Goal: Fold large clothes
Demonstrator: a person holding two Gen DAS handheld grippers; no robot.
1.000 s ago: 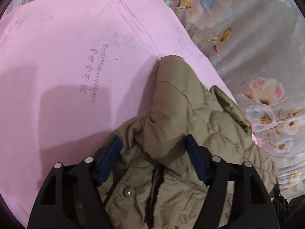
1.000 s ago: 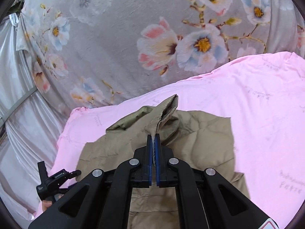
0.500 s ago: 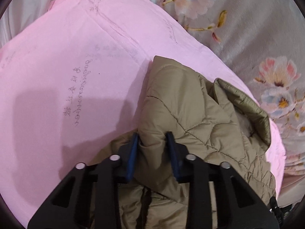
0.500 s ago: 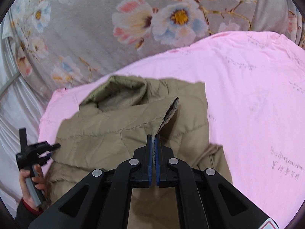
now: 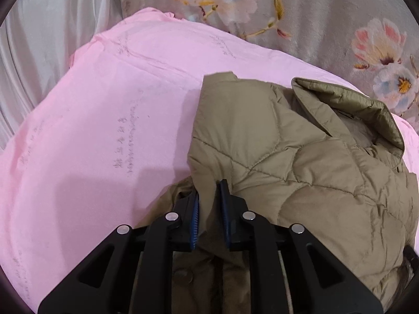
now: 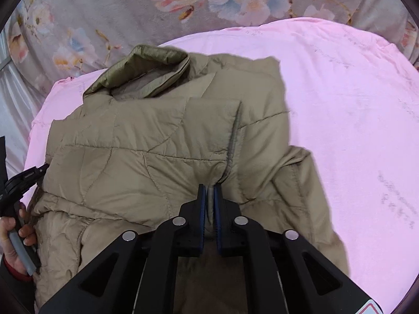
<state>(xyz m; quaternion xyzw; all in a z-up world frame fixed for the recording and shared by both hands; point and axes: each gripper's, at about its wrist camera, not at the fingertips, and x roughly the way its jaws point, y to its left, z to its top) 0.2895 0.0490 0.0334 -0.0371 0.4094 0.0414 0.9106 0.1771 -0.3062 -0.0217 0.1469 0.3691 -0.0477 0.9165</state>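
Olive quilted jacket (image 6: 162, 141) lies on the pink sheet (image 6: 353, 110) of the bed, collar toward the floral blanket (image 6: 104, 13), one sleeve folded across the body. Left gripper (image 5: 209, 209): fingers closing, a fold of jacket fabric pinched between the blue pads (image 5: 195, 214), so it is grasping the jacket's edge. Right gripper (image 6: 209, 204): fingers opening, but a thin ridge of fabric near the sleeve cuff sits between them and looks pressed from both sides, so the grip reads as barely holding. The person's left hand (image 6: 15, 233) on its handle shows at the left edge of the right wrist view.

Risks, as judgement: right fingers let go before the sleeve lies flat, and the puffy quilting springs the fold back open. Left grip takes only a thin bunch, so slick shell fabric could slip out on a pull. Pulling the left side while the right drags fabric could skew the whole jacket across the sheet and ruin the fold line.
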